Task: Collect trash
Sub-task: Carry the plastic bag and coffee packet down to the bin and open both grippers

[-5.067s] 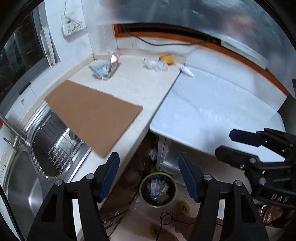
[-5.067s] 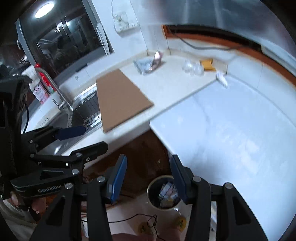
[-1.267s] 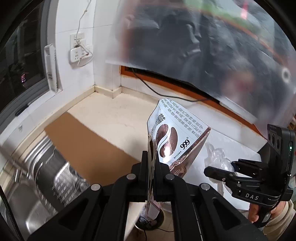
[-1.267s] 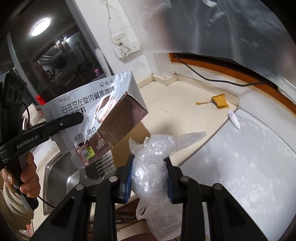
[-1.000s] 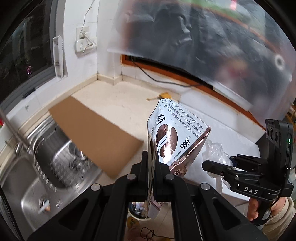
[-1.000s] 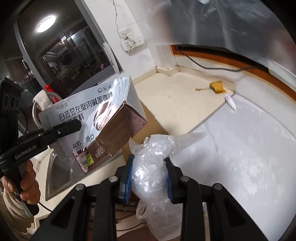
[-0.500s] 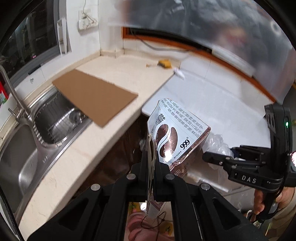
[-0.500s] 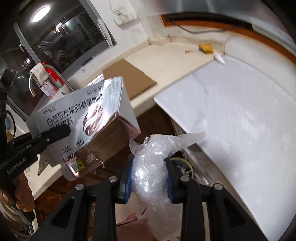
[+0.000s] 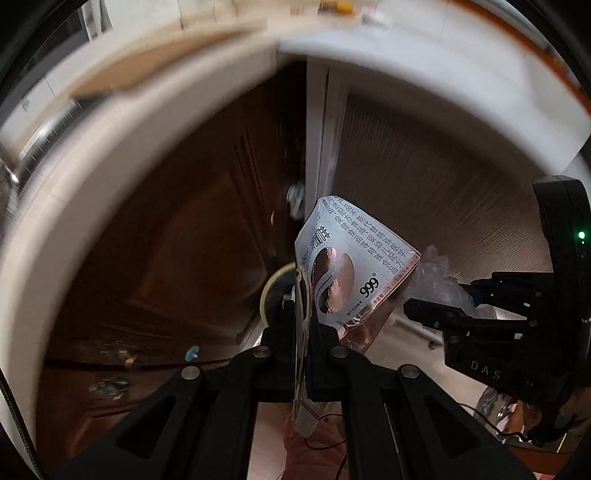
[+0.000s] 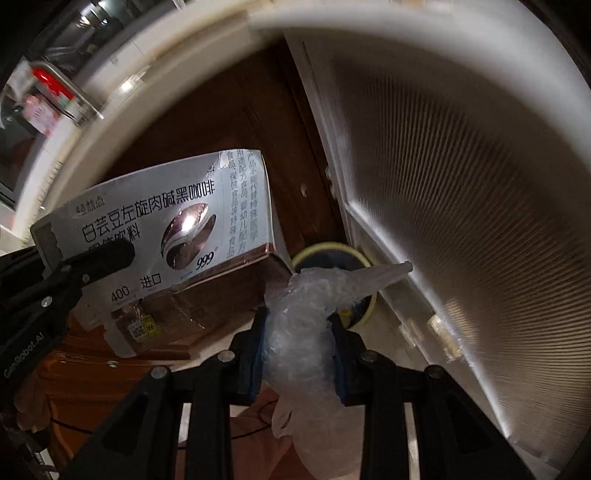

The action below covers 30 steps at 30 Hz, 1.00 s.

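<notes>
A silver and brown coffee box (image 9: 354, 266) hangs by a torn flap, and my left gripper (image 9: 303, 310) is shut on that flap. Beside it, my right gripper (image 10: 297, 343) is shut on a wad of crumpled clear plastic (image 10: 306, 325). Both point steeply down, below the counter's edge. Under them on the floor stands a round trash bin (image 10: 325, 253) with a pale yellow rim, partly hidden by the box and the plastic. In the right wrist view the box (image 10: 166, 236) and the left gripper (image 10: 107, 258) fill the left side. The left wrist view shows the right gripper (image 9: 443, 299) with its plastic (image 9: 436, 277).
The pale counter edge (image 9: 110, 147) curves overhead. A dark wooden cabinet door (image 9: 184, 229) is to the left and a white ribbed door (image 10: 461, 184) to the right. A yellow scrap (image 9: 336, 5) and a white tube (image 9: 376, 16) lie on the far counter. A thin cable (image 9: 325, 443) lies on the floor.
Both grippers have dropped from above the counter to below its edge, close over the floor bin. Each still holds its thing: the coffee box and the plastic wad.
</notes>
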Each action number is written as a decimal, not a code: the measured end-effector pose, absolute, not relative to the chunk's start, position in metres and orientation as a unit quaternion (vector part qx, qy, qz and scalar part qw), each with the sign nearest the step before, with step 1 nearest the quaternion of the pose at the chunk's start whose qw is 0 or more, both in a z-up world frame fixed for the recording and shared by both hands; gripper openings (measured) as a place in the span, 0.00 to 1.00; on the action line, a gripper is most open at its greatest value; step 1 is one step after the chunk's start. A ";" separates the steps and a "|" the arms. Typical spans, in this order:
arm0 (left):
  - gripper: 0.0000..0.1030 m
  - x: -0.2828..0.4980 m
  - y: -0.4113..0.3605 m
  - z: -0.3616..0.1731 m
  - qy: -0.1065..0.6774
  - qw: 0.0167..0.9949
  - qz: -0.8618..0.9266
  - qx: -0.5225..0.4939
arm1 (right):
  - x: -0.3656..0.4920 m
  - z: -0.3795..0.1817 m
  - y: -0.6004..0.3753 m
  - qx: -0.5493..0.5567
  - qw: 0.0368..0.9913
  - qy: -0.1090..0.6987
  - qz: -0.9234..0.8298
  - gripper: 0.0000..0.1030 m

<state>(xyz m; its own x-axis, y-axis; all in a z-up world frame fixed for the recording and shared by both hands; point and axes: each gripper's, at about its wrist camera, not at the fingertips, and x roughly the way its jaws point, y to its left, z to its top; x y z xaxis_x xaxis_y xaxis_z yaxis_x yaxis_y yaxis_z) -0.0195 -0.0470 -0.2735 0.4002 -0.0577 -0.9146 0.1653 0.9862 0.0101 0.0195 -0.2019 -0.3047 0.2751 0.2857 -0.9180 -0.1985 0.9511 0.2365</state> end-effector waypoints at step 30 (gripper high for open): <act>0.45 0.083 -0.016 -0.530 0.586 0.802 -0.075 0.095 | 0.104 -0.551 -0.194 0.061 0.744 0.661 0.074 0.55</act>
